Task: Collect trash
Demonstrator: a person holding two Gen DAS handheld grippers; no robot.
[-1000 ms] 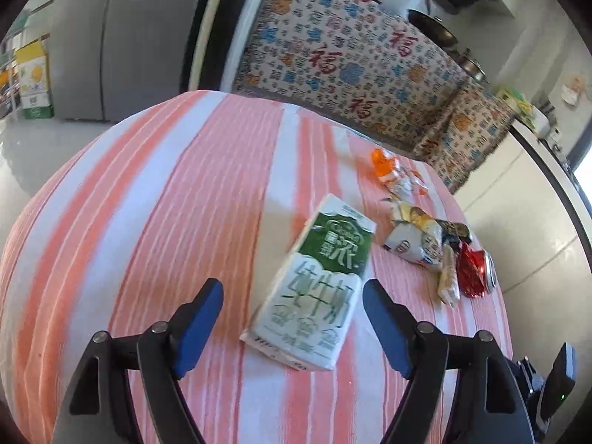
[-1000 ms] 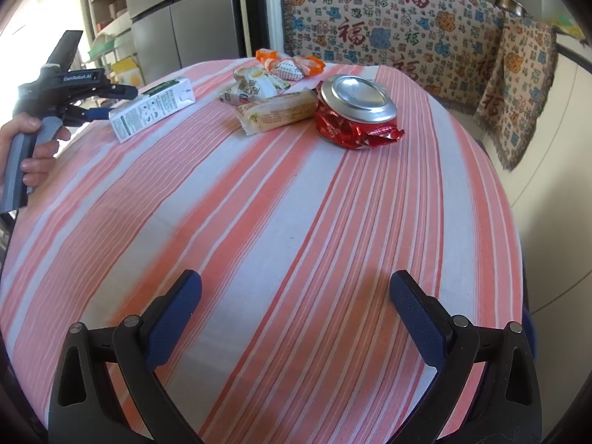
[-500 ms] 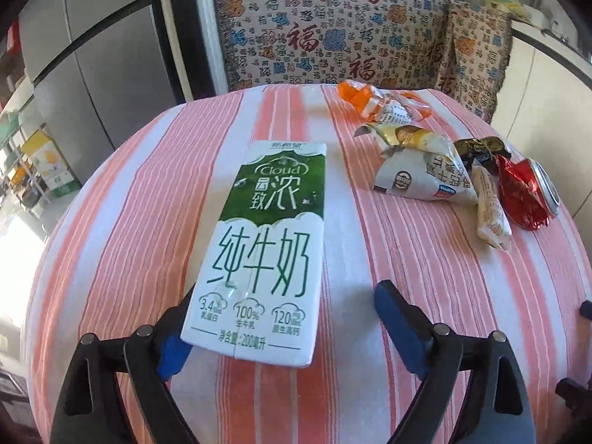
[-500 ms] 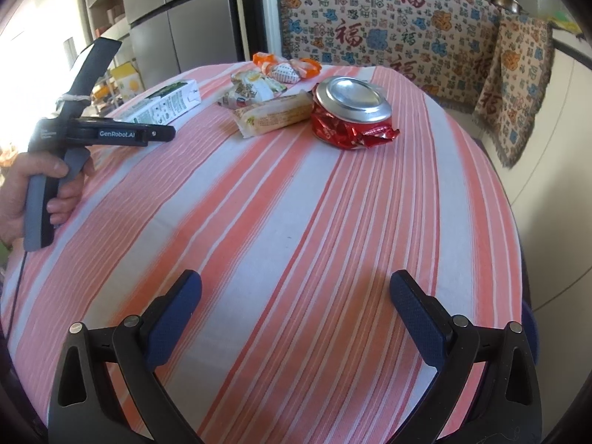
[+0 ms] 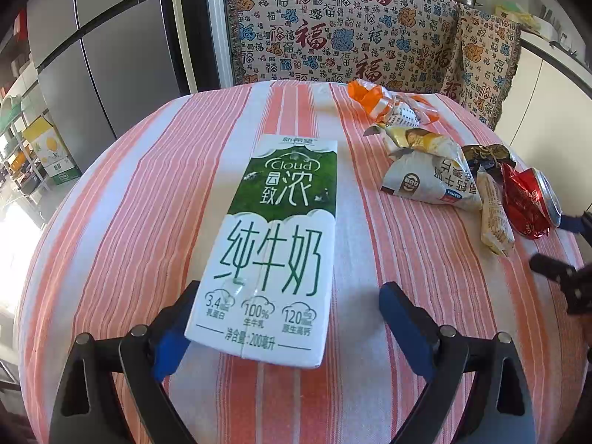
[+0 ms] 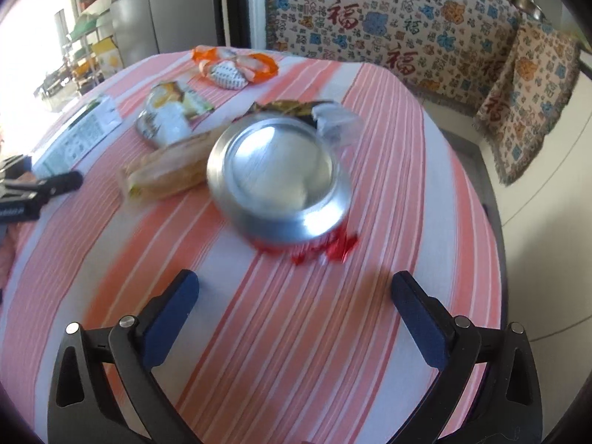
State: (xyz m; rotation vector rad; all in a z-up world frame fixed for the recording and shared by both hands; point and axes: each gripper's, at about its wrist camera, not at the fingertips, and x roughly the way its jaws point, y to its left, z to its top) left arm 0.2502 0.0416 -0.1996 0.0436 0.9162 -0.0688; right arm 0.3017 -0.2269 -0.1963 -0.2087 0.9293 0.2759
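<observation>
left fingers [image 5: 288, 323]: I read them spread wide; milk carton [image 5: 273, 244] lies flat between them, its near corner covering the left pad, contact unclear.
right fingers [image 6: 294, 312]: wide apart, nothing between; crushed red can [image 6: 277, 188] just ahead, blurred.
hidden: dark wrapper [image 6: 292, 107] mostly behind the can.
bench [image 5: 129, 203]: orange-striped cloth.
far: orange wrapper [image 5: 384, 105], patterned throw [image 5: 333, 26].
views: carton label readable only from left wrist.

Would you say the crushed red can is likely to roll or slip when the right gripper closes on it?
The crushed red can looks dented and lopsided, so it probably won't roll. Its smooth metal end may slip against the pads. Being crumpled, it probably gives further under pressure.
</observation>
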